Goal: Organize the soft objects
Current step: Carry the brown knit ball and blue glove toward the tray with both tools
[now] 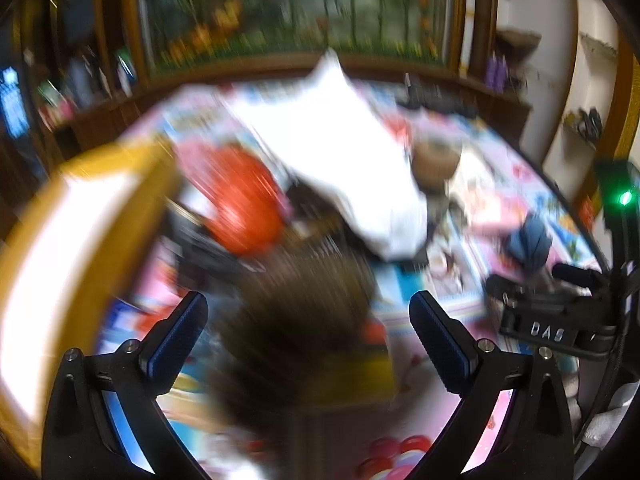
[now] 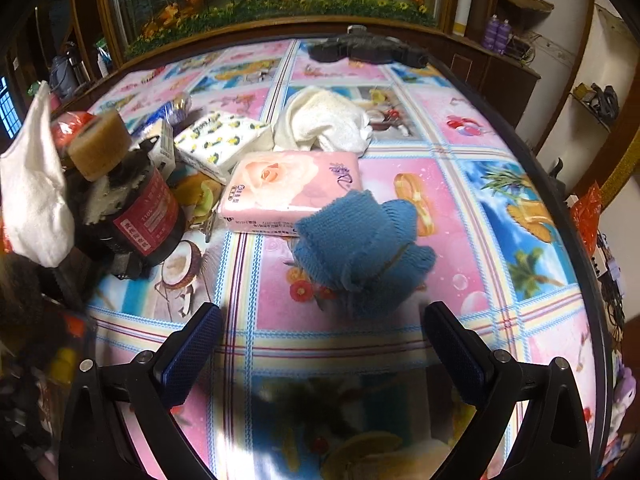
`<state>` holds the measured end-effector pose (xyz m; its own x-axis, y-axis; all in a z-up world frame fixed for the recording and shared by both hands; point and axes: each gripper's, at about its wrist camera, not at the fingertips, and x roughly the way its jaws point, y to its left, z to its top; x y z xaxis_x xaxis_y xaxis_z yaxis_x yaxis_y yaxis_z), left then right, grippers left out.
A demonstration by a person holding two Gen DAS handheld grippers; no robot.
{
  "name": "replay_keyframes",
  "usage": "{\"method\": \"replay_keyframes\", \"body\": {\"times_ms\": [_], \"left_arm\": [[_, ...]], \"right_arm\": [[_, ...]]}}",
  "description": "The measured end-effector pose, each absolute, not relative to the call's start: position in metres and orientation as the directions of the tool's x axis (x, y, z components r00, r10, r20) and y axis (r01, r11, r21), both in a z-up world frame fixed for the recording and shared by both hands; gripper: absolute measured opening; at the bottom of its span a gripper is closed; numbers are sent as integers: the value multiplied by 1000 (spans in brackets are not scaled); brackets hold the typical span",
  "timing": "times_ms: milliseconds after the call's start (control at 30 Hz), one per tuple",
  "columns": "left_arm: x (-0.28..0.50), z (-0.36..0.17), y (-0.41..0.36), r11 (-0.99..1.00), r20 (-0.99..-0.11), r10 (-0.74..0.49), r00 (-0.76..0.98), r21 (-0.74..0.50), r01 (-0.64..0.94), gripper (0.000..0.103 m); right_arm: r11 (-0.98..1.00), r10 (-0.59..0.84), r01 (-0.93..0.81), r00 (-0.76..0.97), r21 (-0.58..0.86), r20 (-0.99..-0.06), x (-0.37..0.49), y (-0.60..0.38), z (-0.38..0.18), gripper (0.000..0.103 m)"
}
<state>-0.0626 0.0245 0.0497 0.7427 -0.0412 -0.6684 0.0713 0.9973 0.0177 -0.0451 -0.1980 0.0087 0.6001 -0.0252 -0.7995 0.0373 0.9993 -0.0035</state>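
In the right wrist view a blue knitted cloth (image 2: 360, 248) lies on the patterned table (image 2: 460, 184), just ahead of my open, empty right gripper (image 2: 322, 344). Behind it lie a pink tissue pack (image 2: 288, 188), a yellow-printed tissue pack (image 2: 224, 140) and a white towel (image 2: 328, 120). A white cloth (image 2: 32, 184) hangs at the left edge. The left wrist view is blurred: my left gripper (image 1: 308, 332) is open, with a brown fuzzy object (image 1: 296, 332) between and beyond its fingers; I cannot tell if it touches them. A white cloth (image 1: 336, 152) and the blue cloth (image 1: 530, 244) show beyond.
A dark jar with a red label (image 2: 136, 208) and a tape roll (image 2: 100, 148) stand at the left among clutter. A black object (image 2: 364, 50) lies at the table's far edge. In the left view a red object (image 1: 244, 200) and a yellow-framed board (image 1: 60, 264) sit left; the right gripper's body (image 1: 560, 320) is at right.
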Motion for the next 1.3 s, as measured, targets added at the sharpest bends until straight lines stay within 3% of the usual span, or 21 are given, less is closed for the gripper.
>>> {"method": "replay_keyframes", "body": {"times_ms": [200,367,533,700,1000,1233,1300], "left_arm": [[-110,96,48,999,-511,-18,859,15,30,101],[-119,113,59,999,-479,-14,878,39,37,102],[-122,127,119,998,-470,47,881,-19,-63,102],[-119,121,157,993,-500,106,859,2,-121,102],[-137,68,93,980,-648,-112,754,52,190,101],[-121,32,67,974,-758,-79,647,79,211,101],[-117,24,65,975,-782,-93,617,55,217,93]], "right_arm": [[998,-66,52,755,-41,-653,-95,-192,51,101],[993,-114,85,878,-85,-465,-145,-192,83,102],[988,-151,123,863,-89,-482,-160,-211,86,102],[988,-153,149,852,-49,-501,-166,-223,80,102],[998,33,-53,814,-17,-580,-157,-192,74,102],[998,49,-60,794,2,-605,-158,-206,77,102],[999,50,-45,780,24,-624,-144,-217,71,102]]}}
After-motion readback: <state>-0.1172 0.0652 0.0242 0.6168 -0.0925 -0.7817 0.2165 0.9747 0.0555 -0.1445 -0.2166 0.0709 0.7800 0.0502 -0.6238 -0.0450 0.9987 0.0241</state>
